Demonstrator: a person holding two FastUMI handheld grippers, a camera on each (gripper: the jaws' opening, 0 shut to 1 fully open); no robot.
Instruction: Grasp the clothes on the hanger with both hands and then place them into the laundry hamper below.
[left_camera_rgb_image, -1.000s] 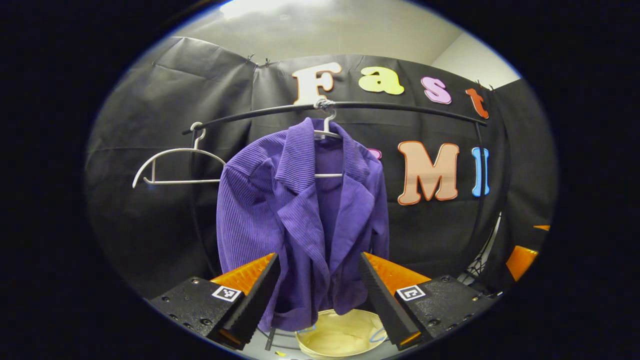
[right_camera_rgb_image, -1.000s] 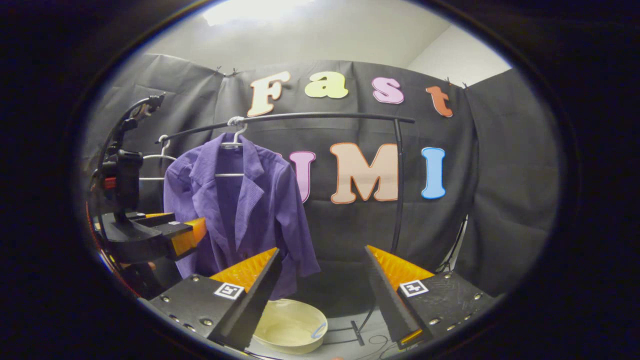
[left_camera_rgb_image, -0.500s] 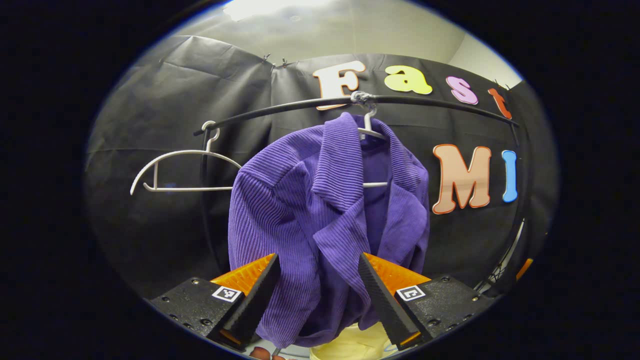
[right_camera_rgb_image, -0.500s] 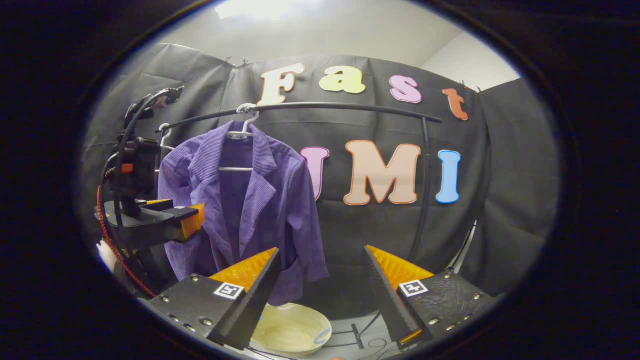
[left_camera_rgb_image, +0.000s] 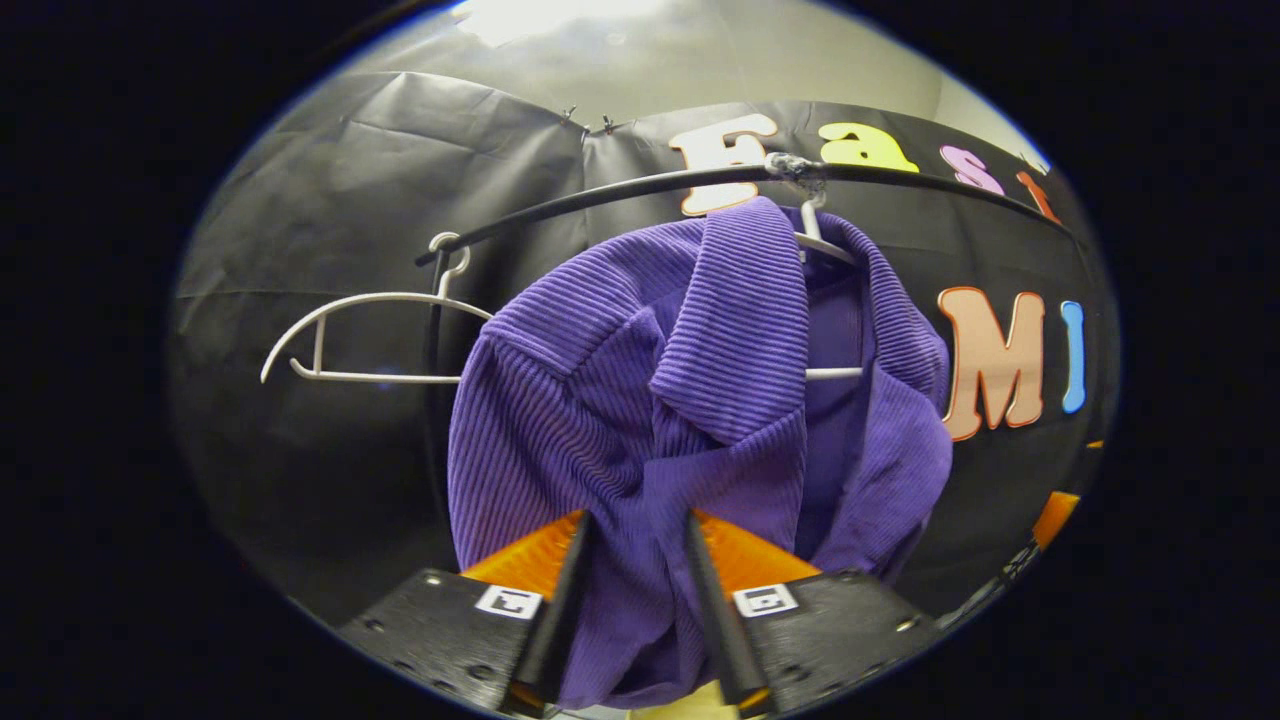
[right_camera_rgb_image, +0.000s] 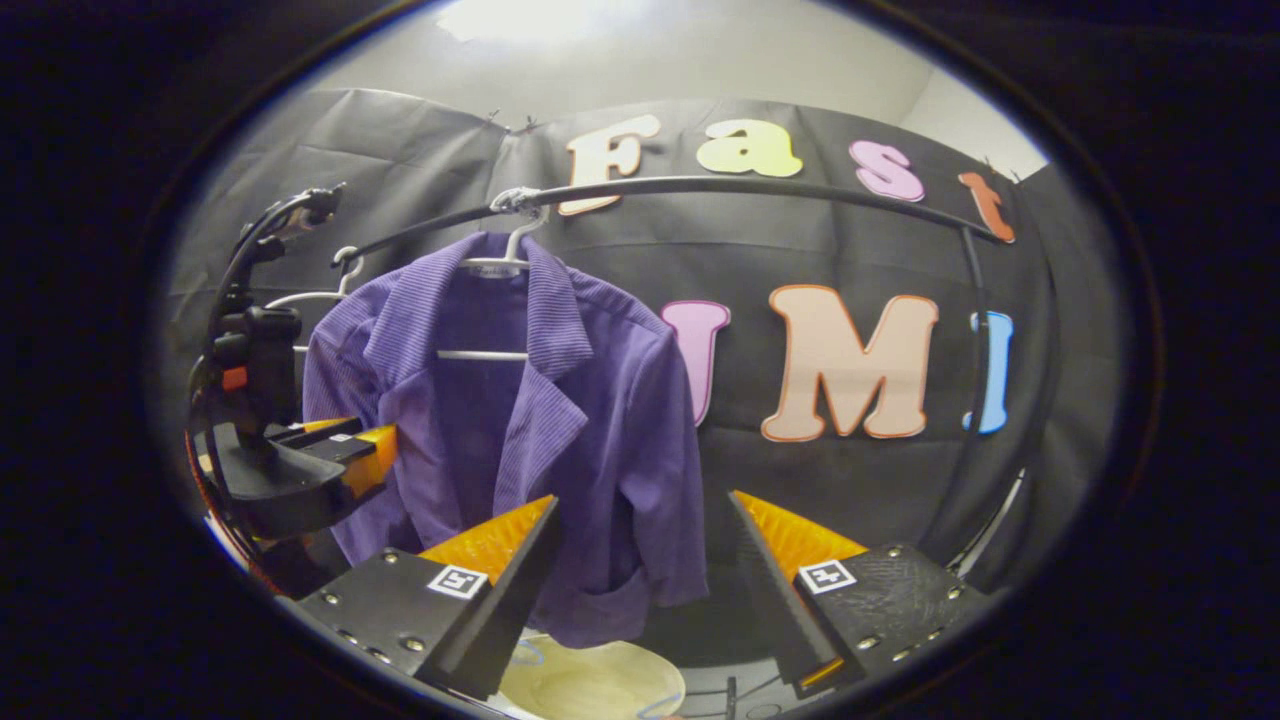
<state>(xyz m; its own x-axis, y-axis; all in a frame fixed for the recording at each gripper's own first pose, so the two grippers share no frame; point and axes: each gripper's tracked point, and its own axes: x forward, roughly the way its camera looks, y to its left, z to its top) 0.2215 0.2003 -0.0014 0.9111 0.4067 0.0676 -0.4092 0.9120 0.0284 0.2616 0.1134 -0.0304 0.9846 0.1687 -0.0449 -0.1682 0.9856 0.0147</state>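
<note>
Jacket: the purple jacket (left_camera_rgb_image: 640, 400) hangs on a white hanger (right_camera_rgb_image: 490, 355) from the black rail (right_camera_rgb_image: 760, 188), not yet lifted off.
Left gripper: the left gripper (left_camera_rgb_image: 630, 560) is at the jacket's front, jaws narrowed with a fold of cloth between them; whether both fingers press on it I cannot tell.
Right gripper: the right gripper (right_camera_rgb_image: 640, 550) is near the jacket's right hem, jaws wide apart, holding nothing.
Hamper: the pale laundry hamper (right_camera_rgb_image: 590, 690) sits below the jacket.
Spare hanger: an empty hanger (left_camera_rgb_image: 370, 340) hangs left.
Progress: early; the right-side grasp, the lift off the hanger and the drop into the hamper remain.
</note>
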